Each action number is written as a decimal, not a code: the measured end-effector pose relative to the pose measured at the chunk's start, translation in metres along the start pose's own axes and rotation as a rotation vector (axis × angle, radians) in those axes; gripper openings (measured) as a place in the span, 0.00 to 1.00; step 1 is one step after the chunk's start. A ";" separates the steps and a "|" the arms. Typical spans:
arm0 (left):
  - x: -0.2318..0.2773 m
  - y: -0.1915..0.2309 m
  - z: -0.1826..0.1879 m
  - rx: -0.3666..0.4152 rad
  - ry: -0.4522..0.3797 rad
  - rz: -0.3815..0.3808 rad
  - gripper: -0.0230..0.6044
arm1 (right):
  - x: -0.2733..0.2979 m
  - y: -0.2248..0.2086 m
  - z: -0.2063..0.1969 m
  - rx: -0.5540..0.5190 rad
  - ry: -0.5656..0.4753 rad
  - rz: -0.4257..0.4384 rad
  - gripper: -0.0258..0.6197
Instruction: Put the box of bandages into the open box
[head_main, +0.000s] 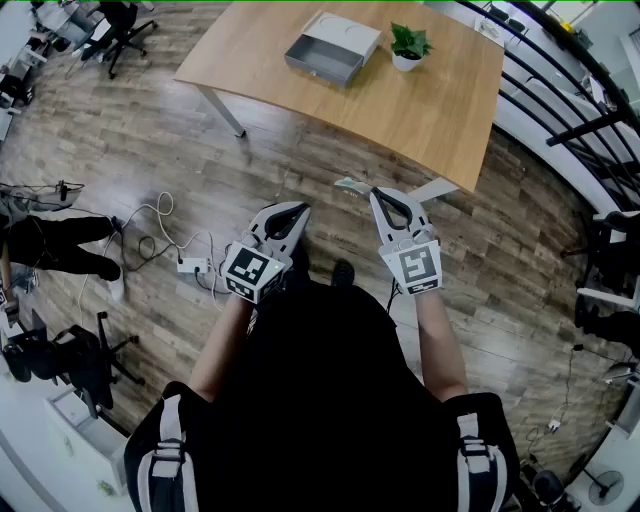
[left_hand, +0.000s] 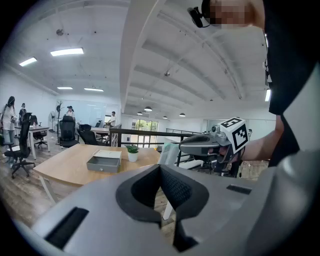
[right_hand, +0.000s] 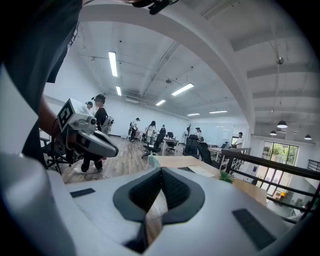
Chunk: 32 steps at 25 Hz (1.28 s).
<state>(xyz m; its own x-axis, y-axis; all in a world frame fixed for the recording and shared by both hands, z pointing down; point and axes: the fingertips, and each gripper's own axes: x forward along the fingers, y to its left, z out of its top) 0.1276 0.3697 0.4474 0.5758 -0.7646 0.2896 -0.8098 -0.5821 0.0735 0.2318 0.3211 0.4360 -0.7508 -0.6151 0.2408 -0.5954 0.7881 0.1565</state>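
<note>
In the head view, the left gripper (head_main: 290, 212) and the right gripper (head_main: 378, 195) are seen held over the plank floor (head_main: 150, 140), short of the wooden worktop (head_main: 440, 100). There a grey, tray-like open box (head_main: 333, 48) lies beside a potted plant (head_main: 408, 45). A pale box of bandages (head_main: 351, 185) is pinched at the right gripper's tips.

In the left gripper view, ribbed black jaws are shown pressed together, empty.

In the right gripper view, only a pale corner of the box of bandages is seen past the closed jaws.

Bright overhead light, fisheye-warped edges, dark corners
</note>
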 end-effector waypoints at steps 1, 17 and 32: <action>0.000 -0.008 -0.002 0.000 0.006 0.003 0.07 | -0.008 0.000 -0.005 0.006 0.004 0.006 0.08; -0.015 -0.009 0.003 -0.008 -0.024 0.089 0.07 | -0.020 0.012 -0.014 0.000 0.012 0.063 0.08; -0.018 0.081 0.009 -0.035 -0.037 0.070 0.07 | 0.065 0.035 0.005 -0.017 0.065 0.093 0.08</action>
<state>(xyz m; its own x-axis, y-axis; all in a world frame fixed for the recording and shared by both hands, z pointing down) 0.0520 0.3339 0.4399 0.5212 -0.8130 0.2597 -0.8512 -0.5174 0.0883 0.1608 0.3082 0.4520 -0.7818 -0.5371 0.3167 -0.5189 0.8421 0.1470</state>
